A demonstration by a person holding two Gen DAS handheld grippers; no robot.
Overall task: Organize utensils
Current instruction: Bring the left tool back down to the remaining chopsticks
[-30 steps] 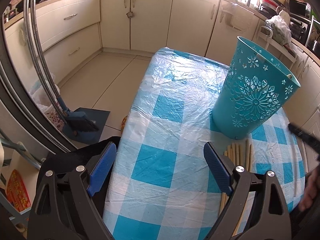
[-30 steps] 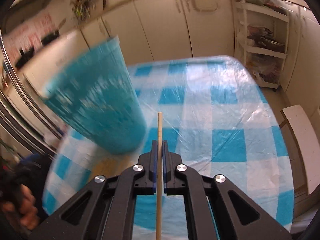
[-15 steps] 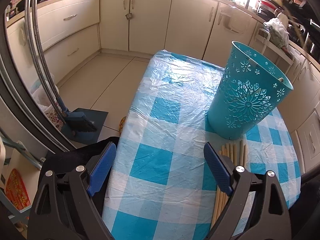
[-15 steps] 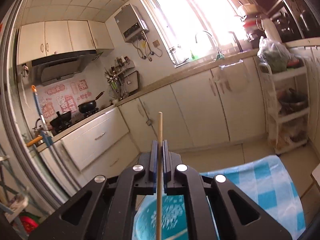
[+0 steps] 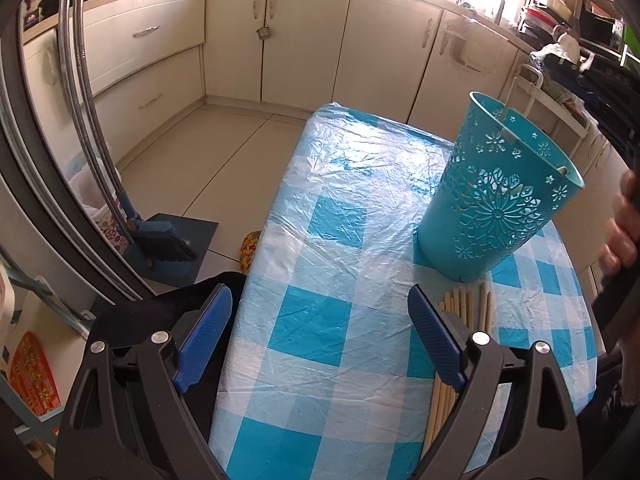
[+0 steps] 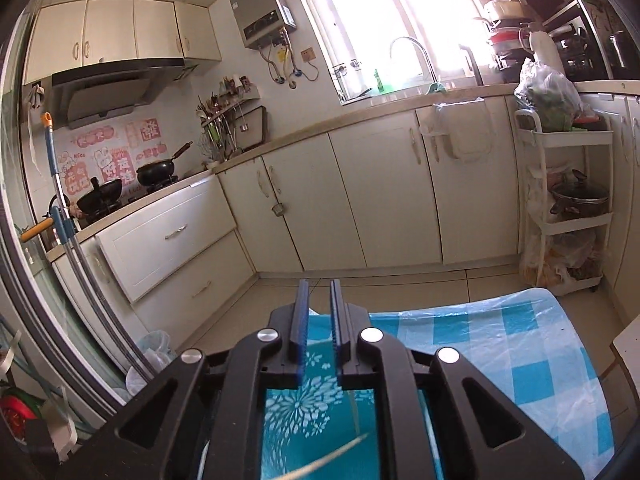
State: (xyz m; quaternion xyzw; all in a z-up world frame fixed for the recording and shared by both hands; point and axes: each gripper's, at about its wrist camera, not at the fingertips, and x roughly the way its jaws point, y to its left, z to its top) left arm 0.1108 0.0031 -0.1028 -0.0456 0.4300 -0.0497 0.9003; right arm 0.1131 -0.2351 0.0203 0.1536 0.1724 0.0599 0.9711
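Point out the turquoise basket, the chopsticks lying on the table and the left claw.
turquoise basket [image 5: 496, 200], left wrist view, patterned side wall.
chopsticks [image 5: 466, 306], left wrist view, their tips beside the basket.
left claw [image 5: 318, 342], left wrist view, midway between fingertips.

The table [image 5: 344, 240] is covered with a cloth of blue and white squares, and over the cloth lies a thin clear plastic sheet [image 5: 372, 168] with many wrinkles. On it stands 1 turquoise basket [image 5: 496, 204] with cut-out flower patterns, upright, near the right edge. Just in front of the basket lies a bundle of wooden chopsticks [image 5: 468, 308], flat on the cloth, side by side; their near ends are hidden. The rest of the surface is bare.
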